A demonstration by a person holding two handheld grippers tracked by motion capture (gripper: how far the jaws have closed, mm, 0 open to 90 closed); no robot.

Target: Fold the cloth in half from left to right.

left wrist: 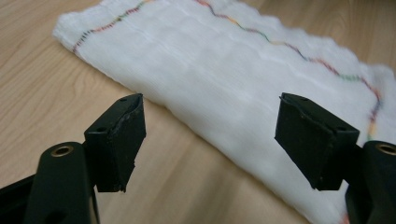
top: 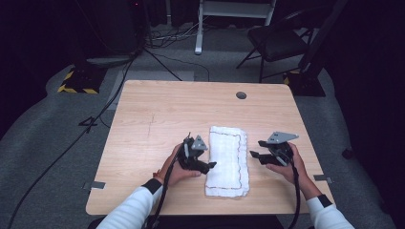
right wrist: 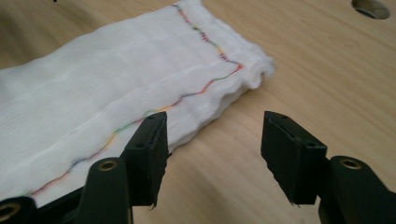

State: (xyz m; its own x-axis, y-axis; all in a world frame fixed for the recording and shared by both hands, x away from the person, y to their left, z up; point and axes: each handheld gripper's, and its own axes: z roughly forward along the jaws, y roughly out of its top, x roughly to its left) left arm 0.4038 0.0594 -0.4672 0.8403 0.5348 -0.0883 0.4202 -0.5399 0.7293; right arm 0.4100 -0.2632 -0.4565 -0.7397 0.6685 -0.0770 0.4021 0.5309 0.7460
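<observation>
A white folded cloth (top: 228, 161) lies in the middle of the wooden bench (top: 157, 114), long way running from near to far. It has a thin wavy line of colored thread near its edge. It looks soft, light and floppy, so it would sag if lifted by one spot. A good place to pinch is a corner or the thick folded edge.

The left gripper (top: 208, 166) sits just left of the cloth, and the right gripper (top: 254, 156) just right of it. Both have their jaws apart with nothing between them.
</observation>
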